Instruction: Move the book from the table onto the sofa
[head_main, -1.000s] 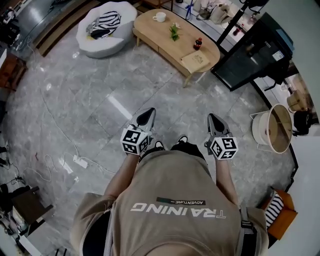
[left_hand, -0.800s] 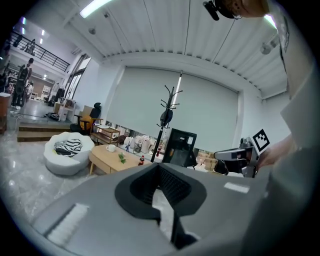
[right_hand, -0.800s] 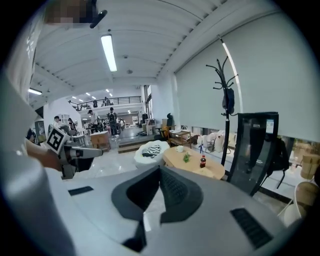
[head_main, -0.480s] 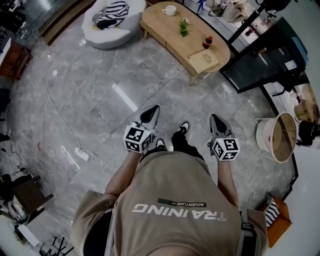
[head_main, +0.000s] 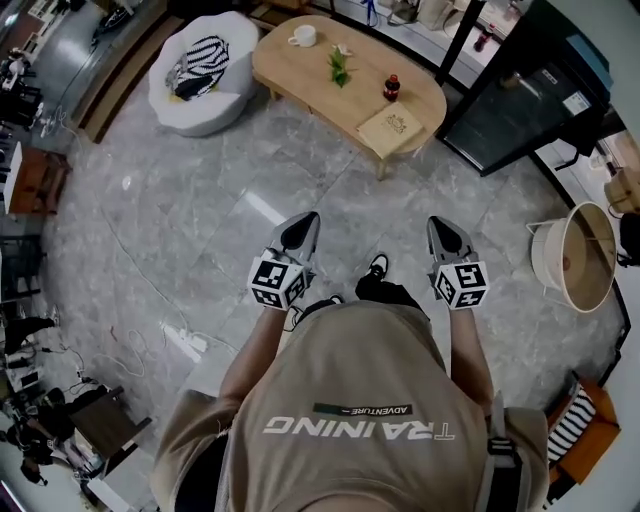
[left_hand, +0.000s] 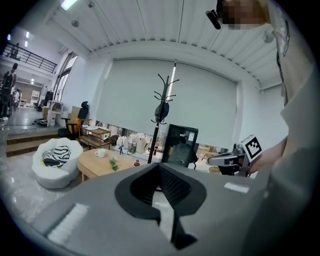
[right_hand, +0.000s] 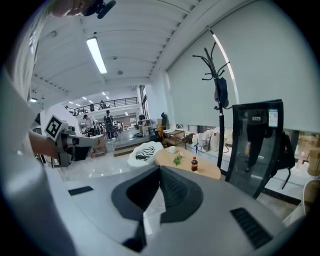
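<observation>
A tan book (head_main: 392, 125) lies at the near right end of the oval wooden table (head_main: 300, 78), beside a dark bottle (head_main: 391, 88). The white round sofa (head_main: 180, 95) with a striped cloth (head_main: 199, 62) on it stands left of the table. My left gripper (head_main: 301, 231) and right gripper (head_main: 446, 234) are held out over the grey floor, well short of the table, both shut and empty. The left gripper view shows its shut jaws (left_hand: 159, 167) with the table (left_hand: 95, 164) and sofa (left_hand: 55, 161) beyond. In the right gripper view its shut jaws (right_hand: 160, 169) point toward the table (right_hand: 206, 171).
A cup (head_main: 302, 36) and a small plant (head_main: 338, 65) stand on the table. A black panel on a stand (head_main: 520, 100) is right of it, with a coat rack (left_hand: 163, 107) nearby. A round white tub (head_main: 575, 255) sits at right. A power strip (head_main: 188, 345) lies on the floor at left.
The person has stepped forward, so the floor under both shut grippers has shifted and the table and sofa sit differently in the head view. Both grippers stay side by side, empty.
</observation>
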